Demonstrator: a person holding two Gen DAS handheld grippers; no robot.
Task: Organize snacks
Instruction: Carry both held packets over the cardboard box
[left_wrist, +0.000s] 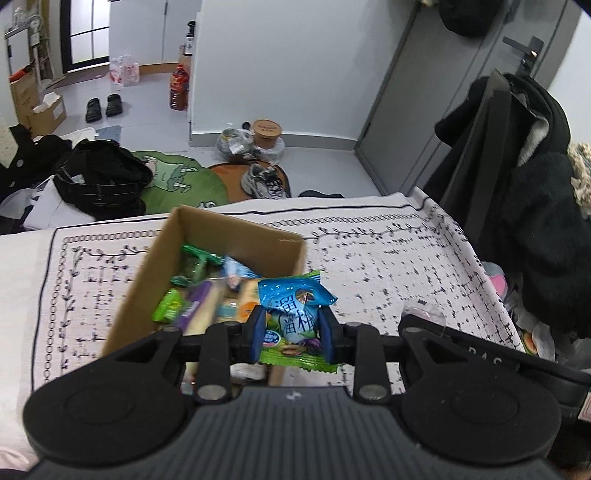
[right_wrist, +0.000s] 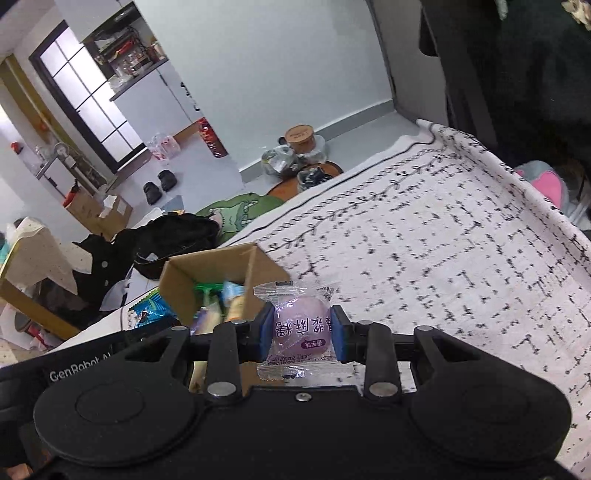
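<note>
Left tongs (left_wrist: 291, 326): blue pads pinch a glossy, crinkled blue-and-green plastic snack packet (left_wrist: 295, 317), held above the box's near right corner.
Right tongs (right_wrist: 303, 332): clamped on a smooth, round purple sweet in a clear wrapper (right_wrist: 299, 328), just right of the box.
Box: open brown corrugated cardboard box (left_wrist: 236, 236), holding assorted shiny wrappers.
Tabletop: white woven cloth with black leafy print (right_wrist: 424, 258).

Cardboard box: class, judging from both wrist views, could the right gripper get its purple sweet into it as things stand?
Probably yes. The cardboard box stands open-topped just ahead-left of the right gripper, whose jaws hold the purple sweet; nothing lies between, though the left gripper with its blue packet crowds the same corner.
</note>
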